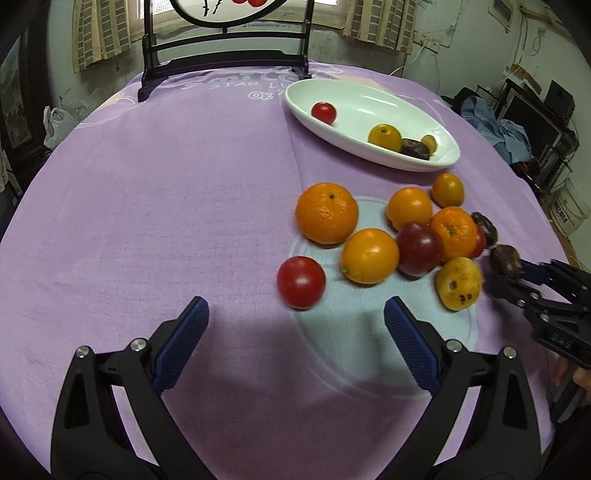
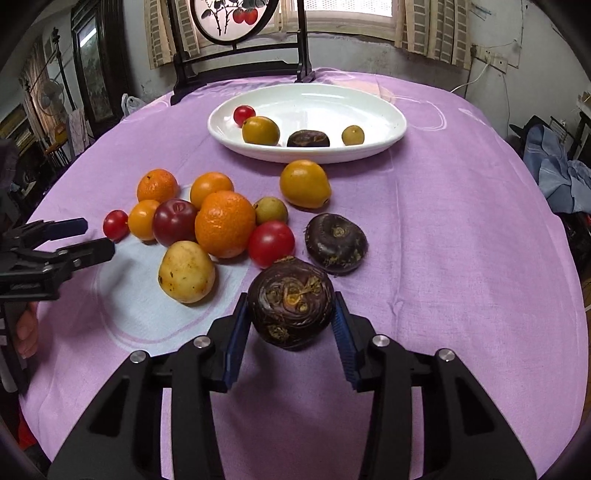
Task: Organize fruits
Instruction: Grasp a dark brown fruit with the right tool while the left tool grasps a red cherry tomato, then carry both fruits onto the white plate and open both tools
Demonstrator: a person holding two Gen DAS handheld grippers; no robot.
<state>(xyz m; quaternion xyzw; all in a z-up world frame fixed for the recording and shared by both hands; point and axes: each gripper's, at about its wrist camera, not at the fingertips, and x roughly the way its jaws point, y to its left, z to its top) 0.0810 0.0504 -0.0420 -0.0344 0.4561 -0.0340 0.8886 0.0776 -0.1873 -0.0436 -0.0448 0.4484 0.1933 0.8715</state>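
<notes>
The right gripper (image 2: 291,321) is closed on a dark brown water chestnut (image 2: 291,303), its blue ribbed pads (image 2: 236,332) pressed against the chestnut's two sides, and the chestnut appears to sit just above the purple tablecloth (image 2: 443,240), though the view does not make clear whether it touches the cloth. A second water chestnut (image 2: 336,243) lies on the cloth just beyond it, beside a red tomato (image 2: 271,243). The left gripper (image 1: 295,325) is wide open and holds nothing, its fingers spread on either side of bare cloth, with a small red tomato (image 1: 301,282) lying just ahead of the tips. Beyond that tomato the loose fruit sits in a cluster: a large mandarin (image 1: 327,212), a smooth orange fruit (image 1: 370,255), a dark red plum (image 1: 419,249), another mandarin (image 1: 453,232) and a pale yellow, brown-spotted fruit (image 1: 459,283), several of them touching. Farther back, the white oval dish (image 2: 369,110) holds four pieces: a cherry tomato (image 2: 244,114) touching a yellow-orange fruit (image 2: 260,130), a third dark water chestnut (image 2: 308,139), and a small yellowish fruit (image 2: 352,135) apart on the right. One more orange-yellow fruit (image 2: 304,183) rests on the cloth near the dish's front rim. A dark wooden stand with a round painted panel (image 2: 232,18) rises at the table's far edge.
</notes>
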